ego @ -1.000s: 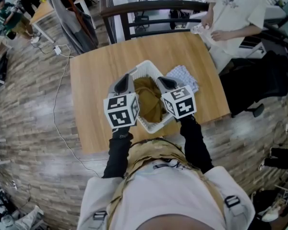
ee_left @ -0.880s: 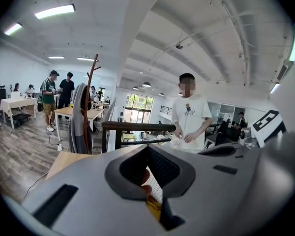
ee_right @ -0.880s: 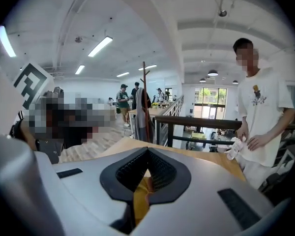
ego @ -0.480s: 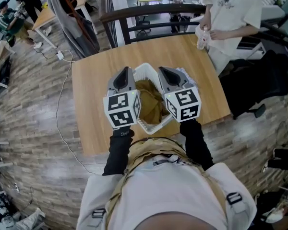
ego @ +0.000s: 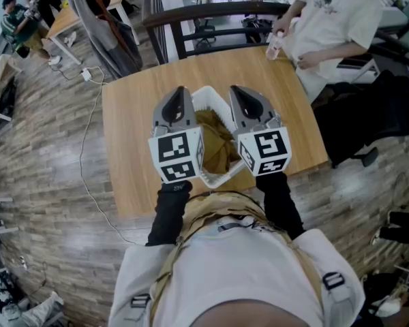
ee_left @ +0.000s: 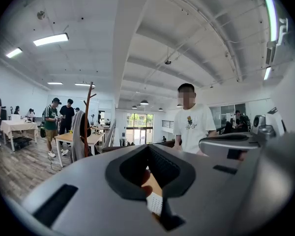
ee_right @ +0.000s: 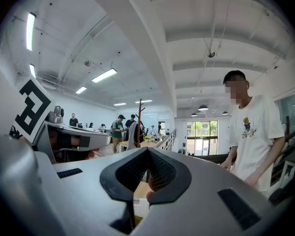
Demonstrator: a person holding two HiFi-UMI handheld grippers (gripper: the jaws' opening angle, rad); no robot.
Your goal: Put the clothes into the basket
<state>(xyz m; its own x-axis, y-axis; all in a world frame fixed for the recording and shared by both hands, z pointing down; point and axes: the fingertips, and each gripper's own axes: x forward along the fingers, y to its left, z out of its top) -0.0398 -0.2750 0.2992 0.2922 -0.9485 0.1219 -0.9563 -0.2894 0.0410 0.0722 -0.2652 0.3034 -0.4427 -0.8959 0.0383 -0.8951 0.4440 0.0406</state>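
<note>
A white plastic basket (ego: 208, 94) stands in the middle of the wooden table (ego: 133, 121), with brown clothes (ego: 215, 142) piled inside it. My left gripper (ego: 179, 92) and right gripper (ego: 236, 89) are held up side by side over the basket's left and right edges, both pointing away from me. The left gripper view shows my left gripper (ee_left: 148, 146) shut and empty. My right gripper (ee_right: 147, 149) is likewise shut on nothing in its own view. A bit of white basket mesh (ee_left: 155, 204) shows below the left jaws. The right gripper hides whatever lies to the basket's right.
A person in a white T-shirt (ego: 327, 16) stands at the table's far right corner holding a small bottle. A dark chair (ego: 211, 16) sits behind the table. A coat stand with a grey coat (ego: 105, 33) is at the far left. A cable (ego: 88, 148) runs along the floor.
Both grippers have risen and tipped upward, away from the basket. The checked cloth beside the basket is now hidden behind the right gripper. The standing person's hand shifted left.
</note>
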